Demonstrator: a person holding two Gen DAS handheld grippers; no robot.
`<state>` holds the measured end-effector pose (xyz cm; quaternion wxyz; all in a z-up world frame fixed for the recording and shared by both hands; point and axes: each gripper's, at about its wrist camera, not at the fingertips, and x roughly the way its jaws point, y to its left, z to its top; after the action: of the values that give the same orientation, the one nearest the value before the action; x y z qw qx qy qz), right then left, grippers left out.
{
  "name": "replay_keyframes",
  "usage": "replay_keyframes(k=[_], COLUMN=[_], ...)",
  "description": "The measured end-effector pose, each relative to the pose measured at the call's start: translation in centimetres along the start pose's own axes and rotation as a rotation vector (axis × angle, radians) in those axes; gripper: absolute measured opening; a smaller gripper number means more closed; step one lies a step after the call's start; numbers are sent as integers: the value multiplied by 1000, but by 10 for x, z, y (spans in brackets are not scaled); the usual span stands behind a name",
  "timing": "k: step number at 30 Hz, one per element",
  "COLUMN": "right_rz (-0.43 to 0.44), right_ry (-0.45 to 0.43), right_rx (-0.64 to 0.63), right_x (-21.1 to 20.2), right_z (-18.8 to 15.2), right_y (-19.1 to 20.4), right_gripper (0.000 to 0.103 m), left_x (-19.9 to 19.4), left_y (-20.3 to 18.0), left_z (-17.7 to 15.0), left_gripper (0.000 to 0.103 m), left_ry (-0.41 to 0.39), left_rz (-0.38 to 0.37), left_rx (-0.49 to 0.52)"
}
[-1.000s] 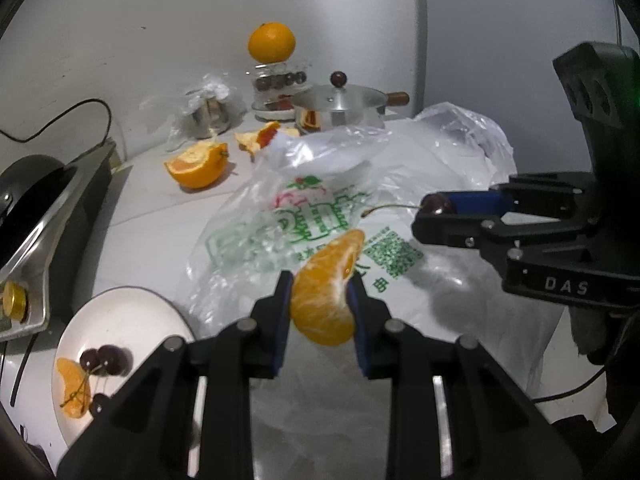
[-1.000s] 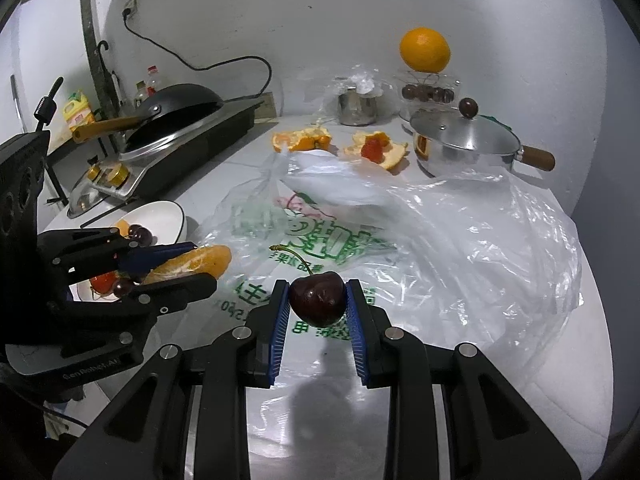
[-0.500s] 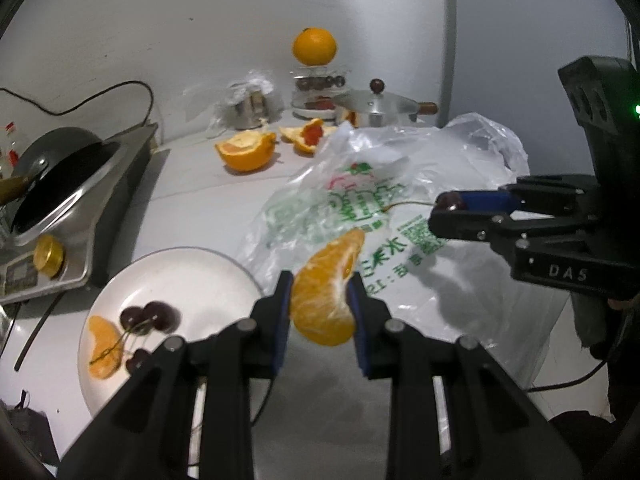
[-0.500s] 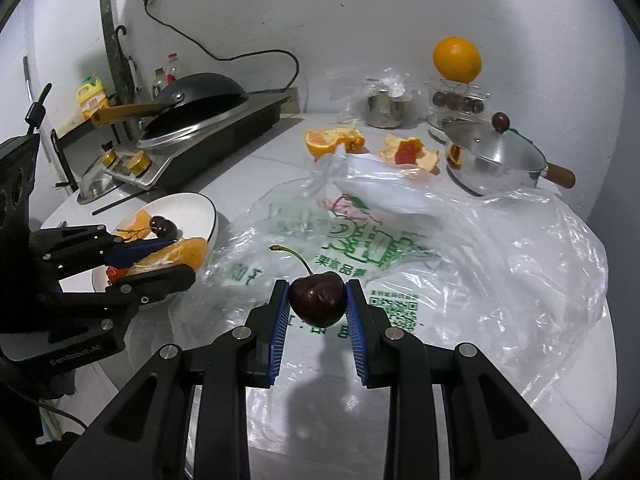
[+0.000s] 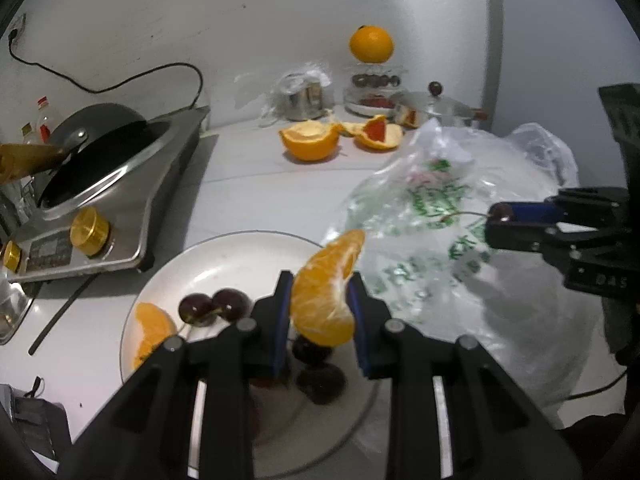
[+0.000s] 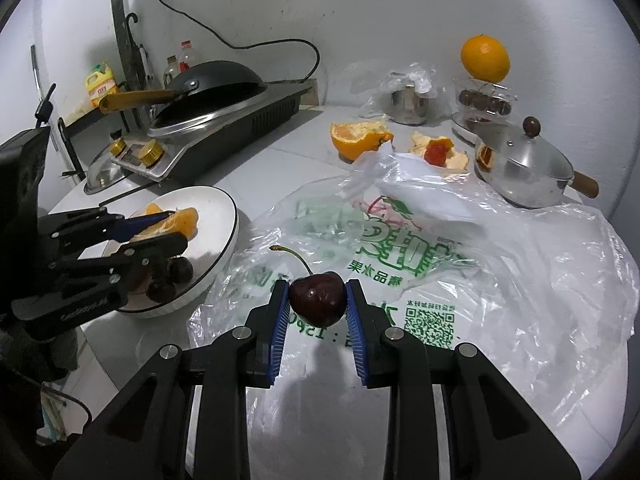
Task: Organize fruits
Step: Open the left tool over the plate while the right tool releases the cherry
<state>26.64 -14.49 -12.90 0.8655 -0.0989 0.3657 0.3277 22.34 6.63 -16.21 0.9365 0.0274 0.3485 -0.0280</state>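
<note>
My left gripper (image 5: 320,300) is shut on an orange segment (image 5: 328,288) and holds it above the white plate (image 5: 240,252). The plate holds another orange segment (image 5: 154,326) and several dark cherries (image 5: 212,306). My right gripper (image 6: 318,306) is shut on a dark cherry (image 6: 318,304) with a stem, held above the clear plastic bag (image 6: 500,256), to the right of the plate (image 6: 224,216). The left gripper (image 6: 160,232) also shows in the right wrist view, over the plate. The right gripper (image 5: 504,220) shows in the left wrist view.
A stove with a black wok (image 5: 100,148) stands left of the plate. Orange peels (image 5: 312,142) and a cut piece (image 5: 378,134) lie at the back. A steel pot with lid (image 6: 520,168), a whole orange on a clear box (image 6: 484,58) and a wrapped cup (image 6: 408,98) stand by the wall.
My left gripper has carried the orange segment left from over the bag to over the plate. My right gripper still holds the cherry above the bag and has shifted slightly toward the plate.
</note>
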Motion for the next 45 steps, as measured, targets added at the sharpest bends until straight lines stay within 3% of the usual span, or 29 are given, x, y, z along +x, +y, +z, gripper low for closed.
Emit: replay_keyframes(k=[19, 21, 24, 26, 27, 45], right_rz=[19, 17, 13, 11, 10, 28], right_ry=[29, 30, 31, 30, 29, 15], right_rx=[3, 1, -6, -13, -17, -117], right_x=[30, 30, 29, 28, 27, 28], right_z=[12, 13, 14, 15, 16, 36], right_y=[1, 2, 6, 10, 13, 69], right_gripper=[30, 30, 30, 30, 30, 30], left_x=[44, 44, 40, 34, 31, -22], left_y=[25, 24, 25, 27, 28, 76], left_z=[0, 0, -1, -1, -1, -21], left_gripper=[29, 33, 39, 53, 54, 54], left_ry=[69, 76, 64, 50, 42, -41], left_rz=[21, 22, 18, 7, 4, 49], left_rx=[-67, -69, -78, -87, -92, -180])
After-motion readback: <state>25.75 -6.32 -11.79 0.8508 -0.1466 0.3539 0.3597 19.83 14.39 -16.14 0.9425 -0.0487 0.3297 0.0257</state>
